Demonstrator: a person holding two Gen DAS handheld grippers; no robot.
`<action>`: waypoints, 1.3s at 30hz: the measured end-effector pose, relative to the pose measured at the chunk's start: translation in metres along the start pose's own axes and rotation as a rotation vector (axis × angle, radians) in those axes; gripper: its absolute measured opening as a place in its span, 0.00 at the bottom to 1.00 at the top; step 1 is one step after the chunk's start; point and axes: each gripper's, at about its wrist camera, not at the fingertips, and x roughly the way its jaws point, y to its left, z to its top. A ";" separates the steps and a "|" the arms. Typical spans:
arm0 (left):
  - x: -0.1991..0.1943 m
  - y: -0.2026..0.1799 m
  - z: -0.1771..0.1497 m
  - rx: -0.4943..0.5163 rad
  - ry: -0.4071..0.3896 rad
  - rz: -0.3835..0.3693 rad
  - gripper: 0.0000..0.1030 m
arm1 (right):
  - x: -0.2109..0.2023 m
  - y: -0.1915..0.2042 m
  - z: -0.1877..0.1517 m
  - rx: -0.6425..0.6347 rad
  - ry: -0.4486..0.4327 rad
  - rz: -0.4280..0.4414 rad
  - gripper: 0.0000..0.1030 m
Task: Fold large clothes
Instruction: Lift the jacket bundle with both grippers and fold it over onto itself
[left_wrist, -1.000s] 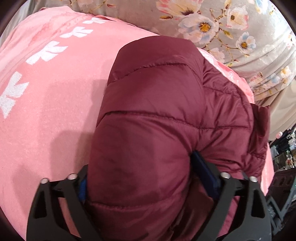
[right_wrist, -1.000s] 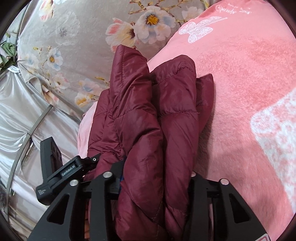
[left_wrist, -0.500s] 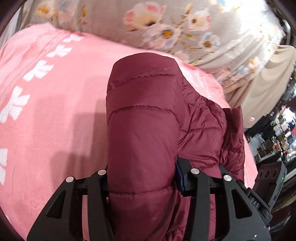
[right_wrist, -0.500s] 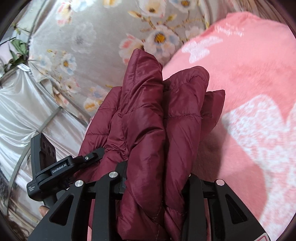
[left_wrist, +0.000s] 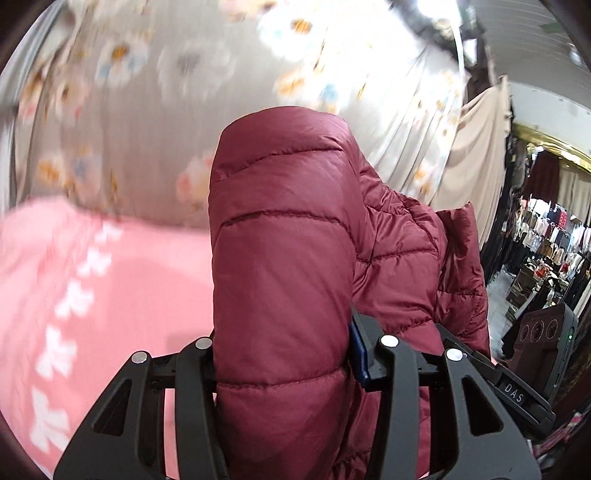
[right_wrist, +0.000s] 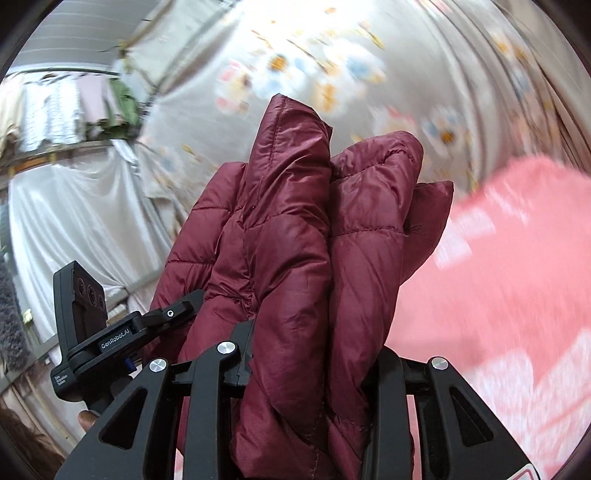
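A maroon quilted puffer jacket (left_wrist: 288, 240) is bunched into thick folds and held up above the pink blanket (left_wrist: 129, 288). My left gripper (left_wrist: 284, 354) is shut on one padded fold, its pads pressing into both sides. In the right wrist view the same jacket (right_wrist: 295, 240) stands up in several folds, and my right gripper (right_wrist: 314, 358) is shut on them. The left gripper (right_wrist: 110, 339) also shows at the left of that view, with part of a hand (right_wrist: 86, 419) below it. The right gripper's body (left_wrist: 535, 350) shows at the right of the left wrist view.
A grey floral curtain (left_wrist: 166, 110) hangs behind the blanket, which has white patterns. Racks of hanging clothes (left_wrist: 546, 236) fill the far right. A white drape (right_wrist: 74, 221) hangs at the left in the right wrist view. The background is motion-blurred.
Both grippers have risen with the jacket, lifting it off the pink blanket, and the views have tilted up toward the curtain. The left jaws have closed in tighter on their fold.
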 end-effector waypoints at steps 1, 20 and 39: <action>-0.006 0.000 0.009 0.021 -0.031 0.006 0.43 | 0.004 0.006 0.007 -0.018 -0.015 0.015 0.28; 0.032 0.169 0.066 -0.014 -0.172 0.132 0.45 | 0.204 0.033 0.027 -0.175 0.042 0.175 0.28; 0.187 0.286 -0.048 -0.157 0.156 0.185 0.45 | 0.339 -0.082 -0.096 0.005 0.346 -0.005 0.28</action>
